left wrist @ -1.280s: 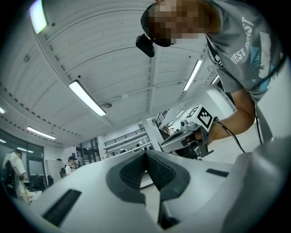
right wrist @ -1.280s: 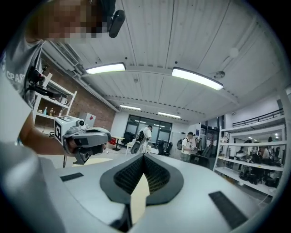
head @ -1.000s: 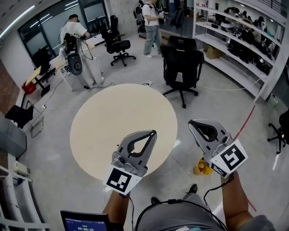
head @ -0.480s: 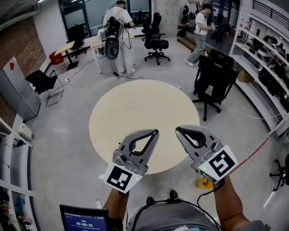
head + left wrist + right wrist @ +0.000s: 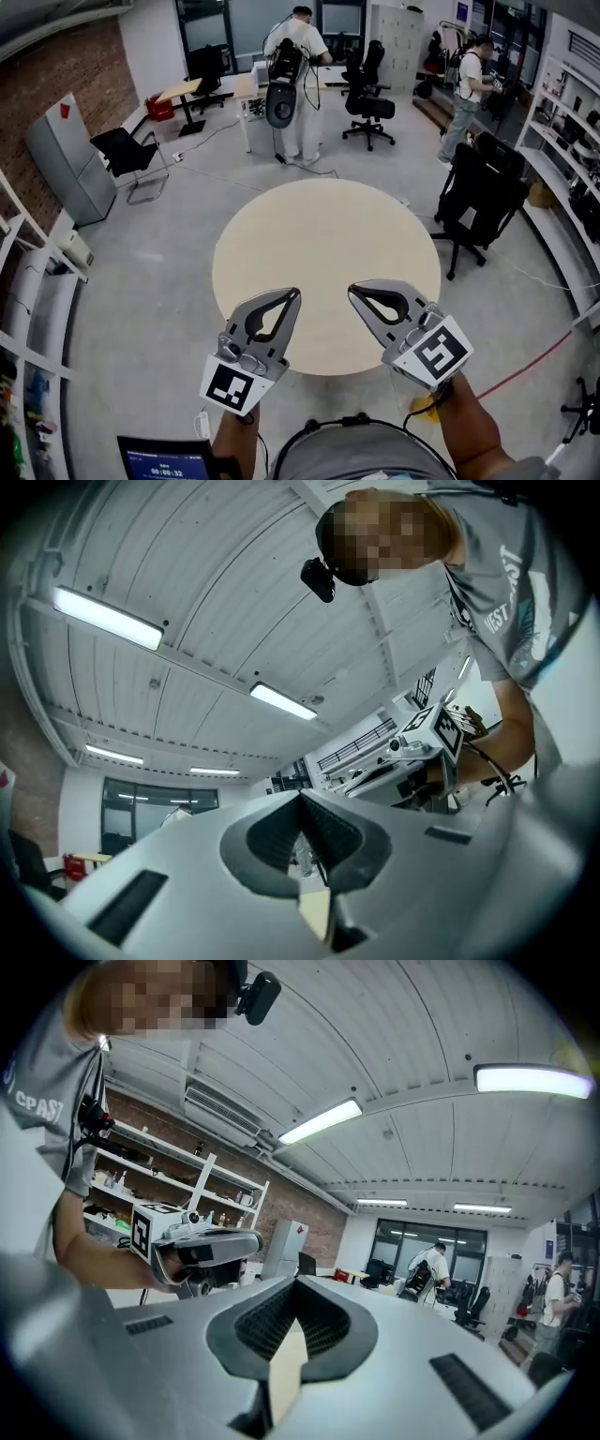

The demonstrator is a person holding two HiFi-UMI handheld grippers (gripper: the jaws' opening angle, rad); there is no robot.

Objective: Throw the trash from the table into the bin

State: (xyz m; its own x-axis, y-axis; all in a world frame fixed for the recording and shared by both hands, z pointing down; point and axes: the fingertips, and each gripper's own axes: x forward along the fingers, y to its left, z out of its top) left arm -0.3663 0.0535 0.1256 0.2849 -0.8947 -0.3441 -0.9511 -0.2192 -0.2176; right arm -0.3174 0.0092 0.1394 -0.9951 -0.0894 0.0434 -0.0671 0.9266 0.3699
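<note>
- Surface (image 5: 323, 253): round, pale, mid-room, just past both grippers. No trash shows on it.
- Bin: not made out in any view, so the drop spot is unknown.
- Step, my read: nothing held and nothing to pick up, so this is a look-around. The clearing is either done or the trash lies out of sight.
- Shelves (image 5: 577, 112) run along the right wall; brick wall on the far left.
- Cabinet (image 5: 64, 155): grey, far left, well apart from the surface.
- Chairs: a black one (image 5: 483, 192) just right of the surface, crowding that side. Another (image 5: 127, 150) is far left and one (image 5: 370, 98) far back.
- People: one (image 5: 295, 66) stands far behind the surface wearing gear, one (image 5: 467, 80) far right. Neither blocks reach.
- Left gripper (image 5: 293, 294): over the near edge of the surface, jaws closed tip to tip, empty.
- Right gripper (image 5: 356, 291): beside it to the right, jaws fully together, nothing in them.
- Next move calls for finding trash and bin first, then opening a gripper before any reach.
- Screen (image 5: 164, 459): near left, bottom edge.
- Yellow thing (image 5: 424, 405): on the floor under the right gripper, mostly hidden, can't name it.
</note>
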